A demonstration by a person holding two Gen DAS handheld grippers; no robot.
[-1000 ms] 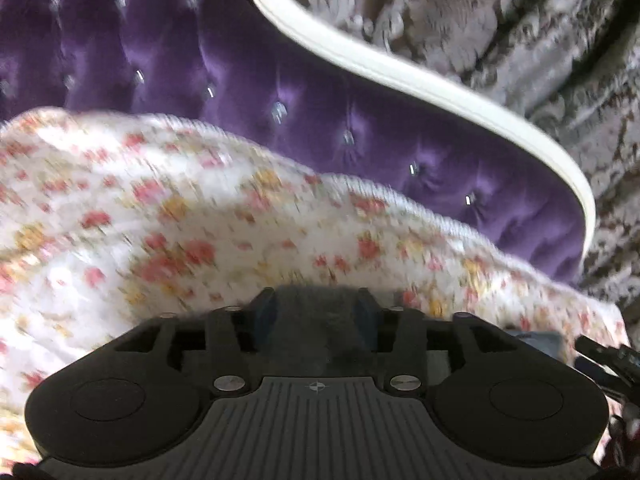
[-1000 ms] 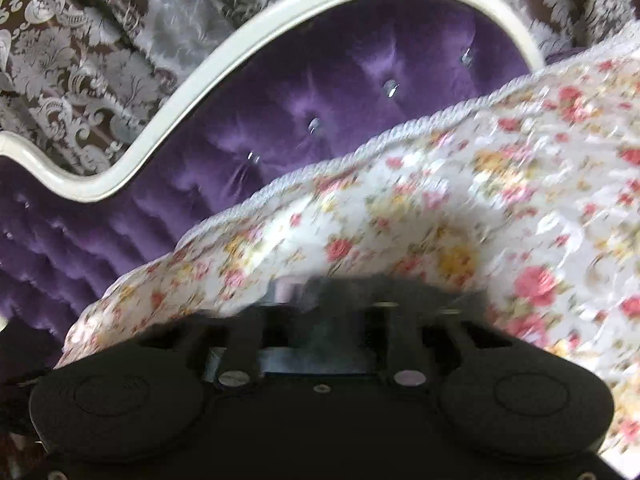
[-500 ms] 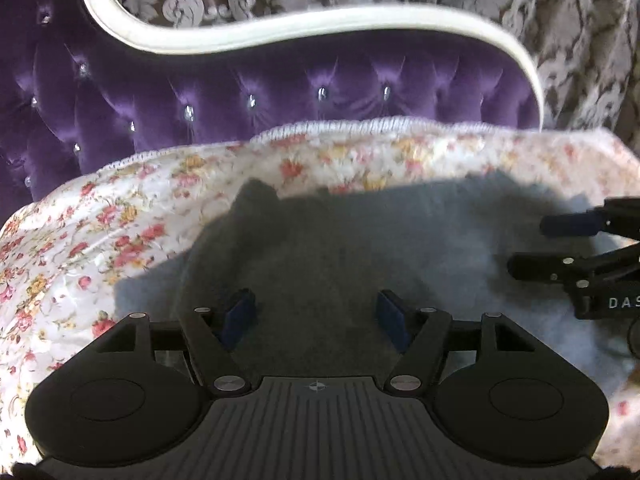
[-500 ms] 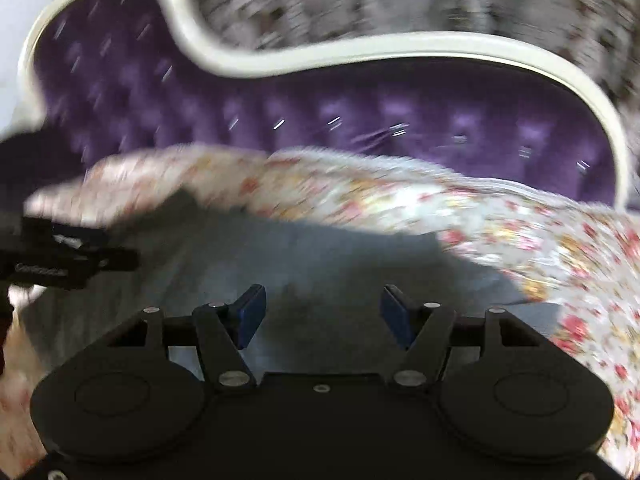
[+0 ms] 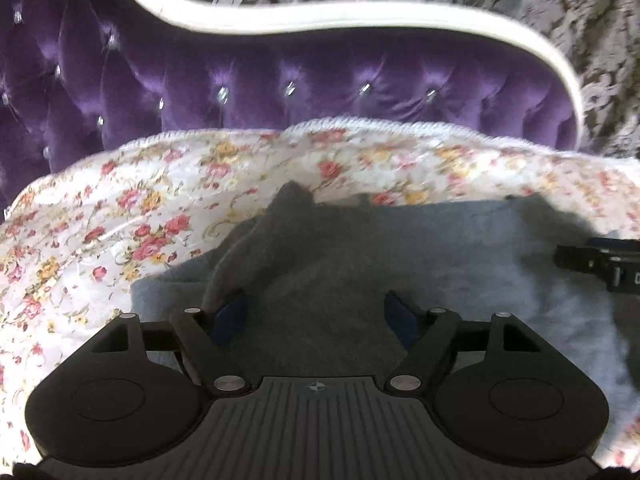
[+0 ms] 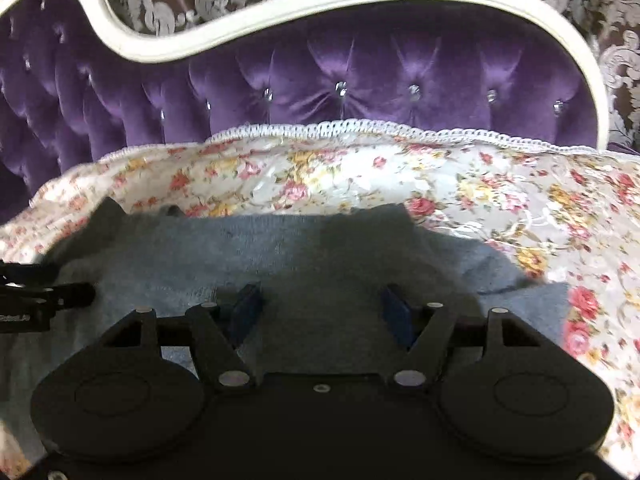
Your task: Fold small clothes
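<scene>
A gray cloth (image 5: 420,264) lies flat on the flowery cover (image 5: 120,216) of a bed, in front of the purple headboard (image 5: 280,80). The long way of the cloth runs side to side, along the headboard, and its far edge is nearly straight. At its left end a bit of the cloth (image 5: 264,240) is bunched up in a dark fold that points up toward the headboard (it looks like a little peak). The left gripper (image 5: 316,316) is wide open over the left part of the cloth, and nothing is between its blue pads (image 5: 230,318). The right gripper (image 6: 320,314) is wide open too, over the right part of the cloth (image 6: 240,248), holding nothing. Each gripper shows at the edge of the other one's view. Patterned curtains (image 6: 616,8) hang behind the headboard.
</scene>
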